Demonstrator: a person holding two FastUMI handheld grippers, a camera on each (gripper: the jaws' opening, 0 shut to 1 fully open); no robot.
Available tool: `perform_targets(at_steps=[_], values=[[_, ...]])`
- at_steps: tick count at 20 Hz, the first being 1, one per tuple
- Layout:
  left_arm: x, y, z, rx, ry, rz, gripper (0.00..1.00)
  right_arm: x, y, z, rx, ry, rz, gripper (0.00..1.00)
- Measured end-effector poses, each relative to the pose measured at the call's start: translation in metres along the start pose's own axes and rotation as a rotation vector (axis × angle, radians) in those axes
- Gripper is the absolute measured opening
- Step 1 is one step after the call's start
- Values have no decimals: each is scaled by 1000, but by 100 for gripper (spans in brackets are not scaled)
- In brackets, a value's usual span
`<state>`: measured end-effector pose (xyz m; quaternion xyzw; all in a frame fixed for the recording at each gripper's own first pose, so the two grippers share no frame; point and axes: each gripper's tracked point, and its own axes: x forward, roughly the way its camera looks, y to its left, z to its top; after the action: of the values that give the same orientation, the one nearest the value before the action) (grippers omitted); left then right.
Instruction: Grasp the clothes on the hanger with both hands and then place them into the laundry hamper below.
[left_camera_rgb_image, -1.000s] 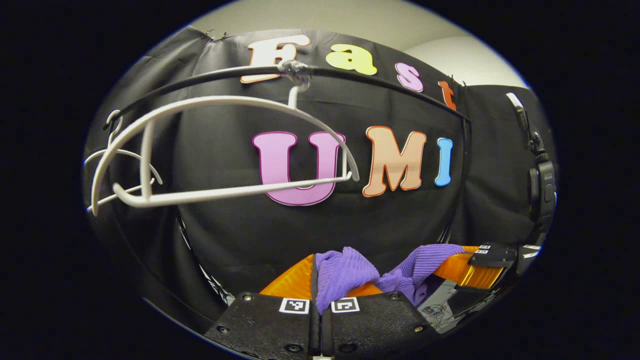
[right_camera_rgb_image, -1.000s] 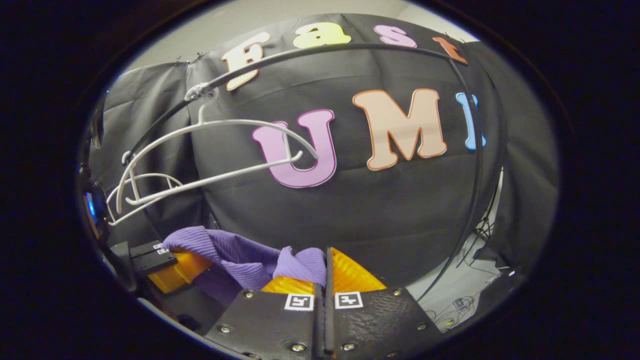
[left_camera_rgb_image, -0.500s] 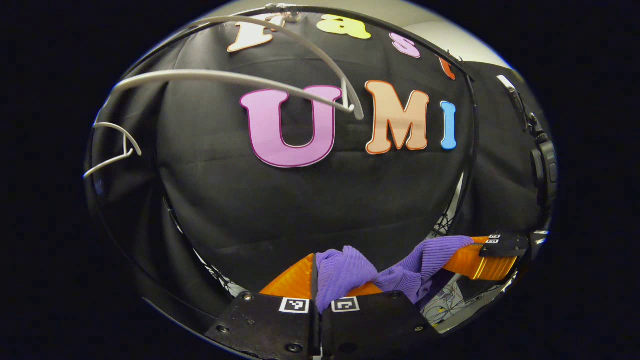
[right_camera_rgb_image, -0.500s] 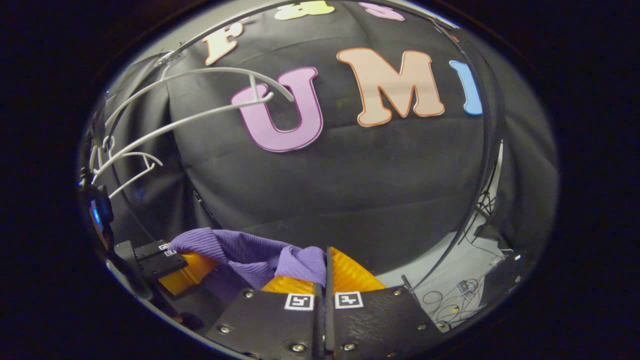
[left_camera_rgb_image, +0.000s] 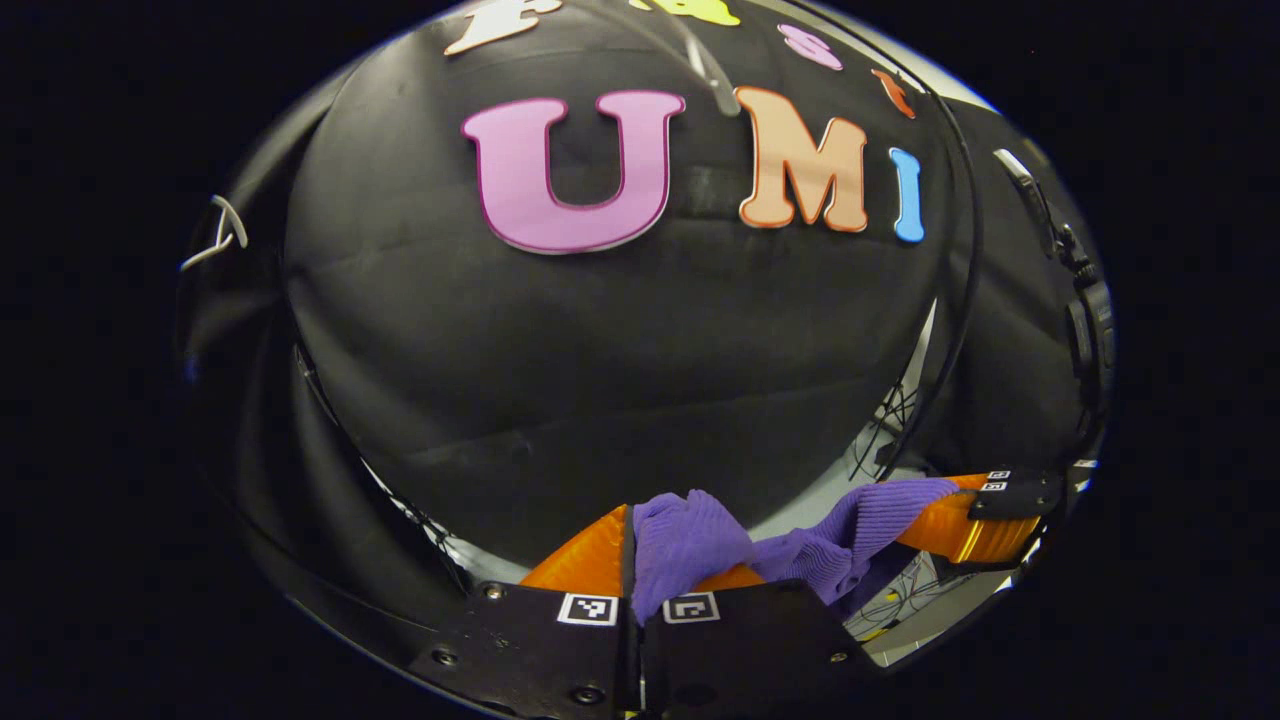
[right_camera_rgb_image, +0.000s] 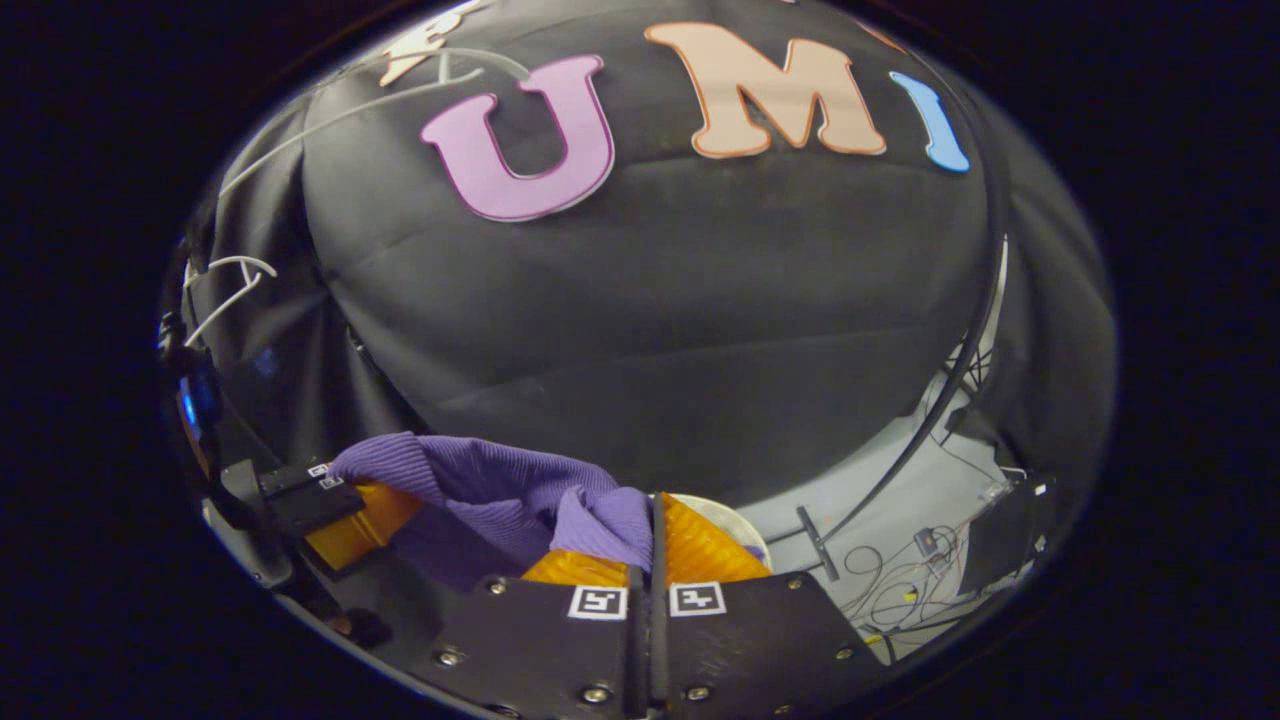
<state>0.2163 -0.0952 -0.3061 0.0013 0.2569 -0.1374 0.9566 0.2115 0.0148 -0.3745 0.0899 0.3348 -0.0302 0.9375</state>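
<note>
Lowered since before; two tools (left_camera_rgb_image: 632, 560) (right_camera_rgb_image: 652, 545) grip one purple garment (left_camera_rgb_image: 700, 540).

Pale floor (right_camera_rgb_image: 900, 520); loose cables (right_camera_rgb_image: 890, 590) lying on it.

Black screwed tongs (left_camera_rgb_image: 632, 560); square markers

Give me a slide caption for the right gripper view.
Right hand-held gripper shut on purple garment, stretched to the left hand-held gripper.
</note>
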Motion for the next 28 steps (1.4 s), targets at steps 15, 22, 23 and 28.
perform_targets(at_steps=[15, 22, 23, 28], values=[[92, 30, -137, -55, 268, 56, 4, 123, -21, -94, 21, 160, -81, 1], [111, 29, -163, -65, 341, 25, 32, 142, -25, -92, 70, 168, -110, 27], [112, 32, -162, -63, 330, 21, 55, 144, -28, -91, 50, 173, -129, 24], [107, 37, -150, -67, 316, 35, 97, 134, -20, -91, -14, 187, -123, 100]])
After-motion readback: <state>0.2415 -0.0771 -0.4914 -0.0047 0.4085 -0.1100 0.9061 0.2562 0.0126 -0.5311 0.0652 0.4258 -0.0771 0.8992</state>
